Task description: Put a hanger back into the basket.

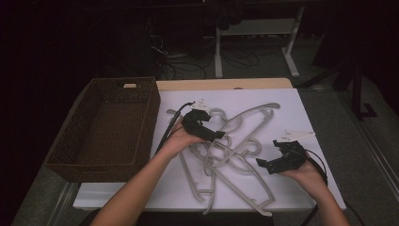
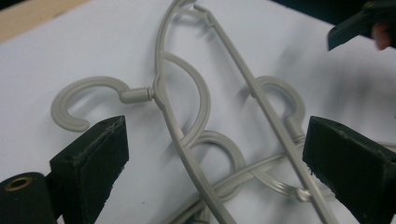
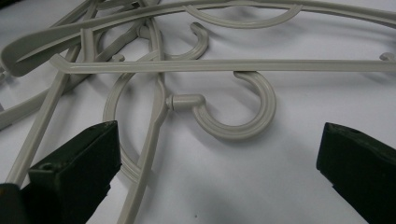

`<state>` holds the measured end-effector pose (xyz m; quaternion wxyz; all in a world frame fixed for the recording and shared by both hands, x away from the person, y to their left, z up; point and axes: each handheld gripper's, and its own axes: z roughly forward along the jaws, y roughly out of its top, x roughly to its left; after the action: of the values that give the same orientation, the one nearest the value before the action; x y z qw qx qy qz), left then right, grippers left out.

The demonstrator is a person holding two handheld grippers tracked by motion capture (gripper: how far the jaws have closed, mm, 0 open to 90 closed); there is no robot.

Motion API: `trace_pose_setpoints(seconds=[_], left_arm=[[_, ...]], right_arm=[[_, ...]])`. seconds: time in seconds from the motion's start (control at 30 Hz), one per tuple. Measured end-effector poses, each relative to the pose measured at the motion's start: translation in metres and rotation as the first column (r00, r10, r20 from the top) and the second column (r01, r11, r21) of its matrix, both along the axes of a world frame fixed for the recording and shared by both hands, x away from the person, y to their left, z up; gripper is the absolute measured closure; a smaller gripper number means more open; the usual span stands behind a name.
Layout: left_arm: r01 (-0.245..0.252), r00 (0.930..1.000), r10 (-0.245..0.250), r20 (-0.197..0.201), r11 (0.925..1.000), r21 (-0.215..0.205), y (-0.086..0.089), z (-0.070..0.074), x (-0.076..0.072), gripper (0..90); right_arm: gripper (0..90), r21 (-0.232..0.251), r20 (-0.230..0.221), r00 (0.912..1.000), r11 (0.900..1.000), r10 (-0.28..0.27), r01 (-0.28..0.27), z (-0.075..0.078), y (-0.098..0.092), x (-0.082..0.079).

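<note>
I held my left gripper (image 1: 217,135) with jaws spread wide and empty directly over the tangled hangers (image 1: 235,155) lying right of the basket (image 1: 141,94) on the tabletop (image 1: 301,113), nearer than my equally open, empty right gripper (image 1: 261,163) beyond their right edge.

A tangle of grey hangers (image 1: 230,150) crosses the middle of my white board (image 1: 301,108), bars and hooks overlapping, so nothing slides straight through there. My left gripper (image 1: 217,135) sits over the tangle with its jaws wide apart, a hook (image 2: 88,100) lying loose just ahead of them. My right gripper (image 1: 263,165), jaws spread too, is right of the tangle over bare board. Left of the tangle the brown basket (image 1: 89,162) walls off that edge; its inside is open. The board right of and beyond the tangle is bare.
</note>
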<state>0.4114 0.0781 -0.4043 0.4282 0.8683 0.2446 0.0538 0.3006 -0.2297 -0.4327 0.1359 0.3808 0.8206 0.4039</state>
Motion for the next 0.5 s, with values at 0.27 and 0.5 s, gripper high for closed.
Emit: trace_pose_setpoints(seconds=[0.27, 0.5], left_arm=[[0.006, 0.9997, -0.004, -0.025, 0.9957, 0.093, -0.018, -0.018, 0.012, 19.5], [-0.011, 0.9993, 0.017, -0.033, 0.9844, 0.176, -0.025, -0.027, 0.018, 36.2]], right_arm=[[0.0, 0.001, 0.001, 1.0000, 1.000, 0.000, 0.000, 0.000, 0.000, 0.000], [0.0, 0.000, 0.000, 1.0000, 1.000, 0.000, 0.000, -0.001, 0.000, 0.001]])
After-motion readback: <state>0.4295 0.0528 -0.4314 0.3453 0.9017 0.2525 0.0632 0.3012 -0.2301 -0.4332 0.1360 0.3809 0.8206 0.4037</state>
